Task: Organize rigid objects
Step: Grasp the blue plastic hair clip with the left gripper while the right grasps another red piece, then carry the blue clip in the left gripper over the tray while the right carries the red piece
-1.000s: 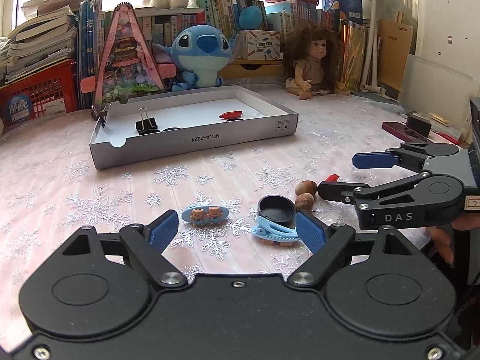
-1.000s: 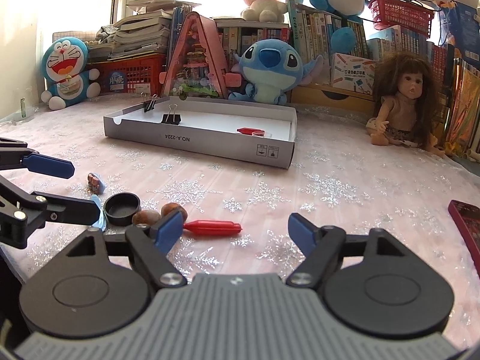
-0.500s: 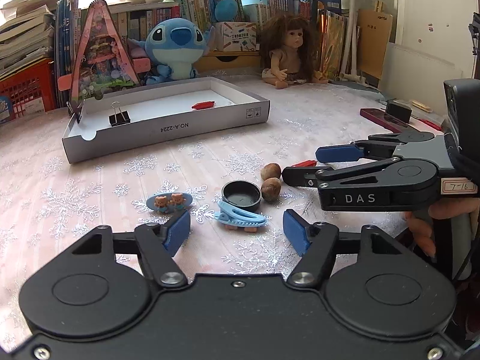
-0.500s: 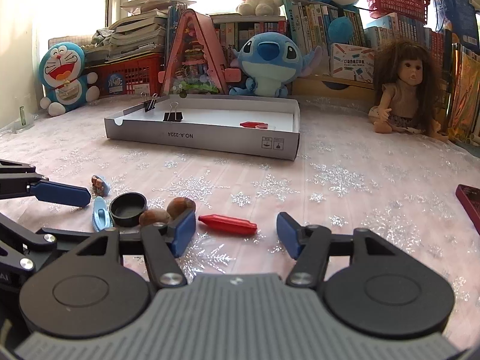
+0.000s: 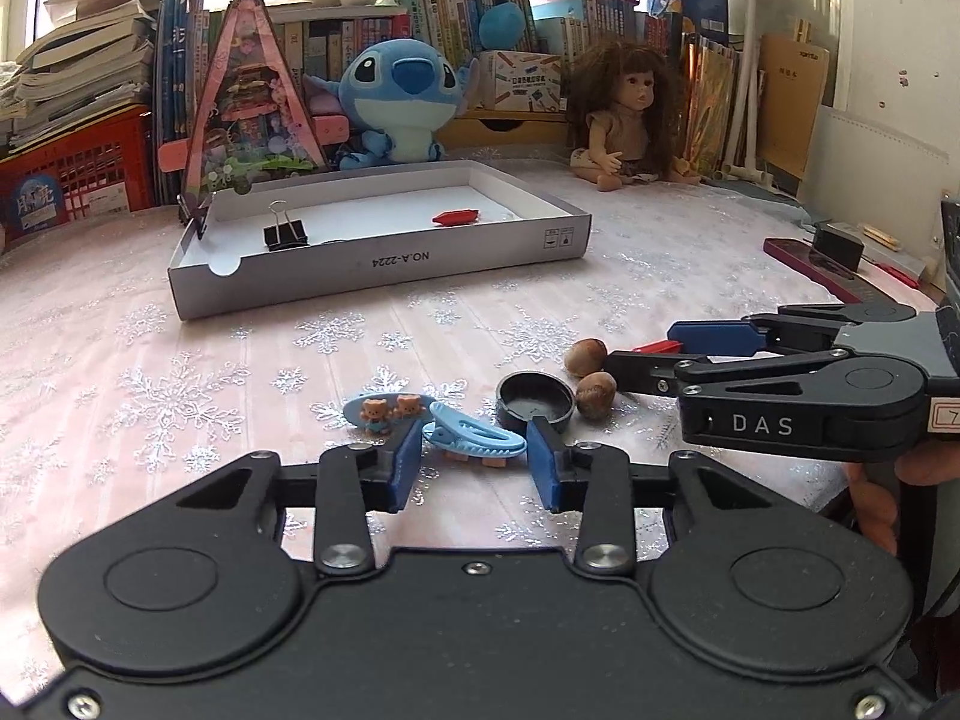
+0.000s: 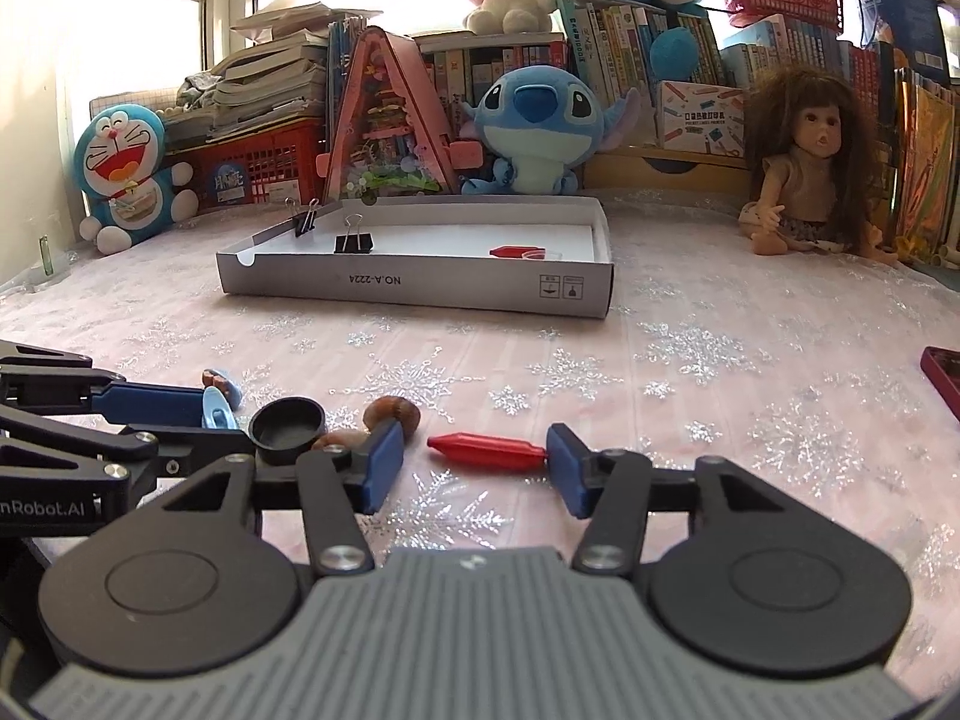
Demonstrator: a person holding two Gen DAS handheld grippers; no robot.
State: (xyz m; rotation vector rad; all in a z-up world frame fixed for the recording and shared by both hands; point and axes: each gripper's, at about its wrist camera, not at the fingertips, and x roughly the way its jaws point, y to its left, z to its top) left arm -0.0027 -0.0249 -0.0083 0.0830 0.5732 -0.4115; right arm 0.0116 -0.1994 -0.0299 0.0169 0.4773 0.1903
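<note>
My left gripper (image 5: 474,468) is open low over the tablecloth, its jaws either side of a light blue hair clip (image 5: 474,438). Beside it lie a blue clip with two bears (image 5: 387,409), a black round lid (image 5: 534,402) and two nuts (image 5: 591,375). My right gripper (image 6: 471,468) is open around a red crayon-like piece (image 6: 486,451); it also shows in the left wrist view (image 5: 690,354). The white box lid tray (image 5: 384,267) at the back holds a black binder clip (image 5: 285,235) and a red piece (image 5: 456,217).
A Stitch plush (image 5: 399,102), a doll (image 5: 624,120), a pink triangular toy house (image 5: 246,102), books and red baskets line the back. A dark red phone-like object (image 5: 810,267) lies at the right. A Doraemon plush (image 6: 126,180) sits at the far left.
Both grippers have moved forward and down onto the small items. The left jaws have narrowed around the light blue clip; the right jaws now bracket the red piece.
</note>
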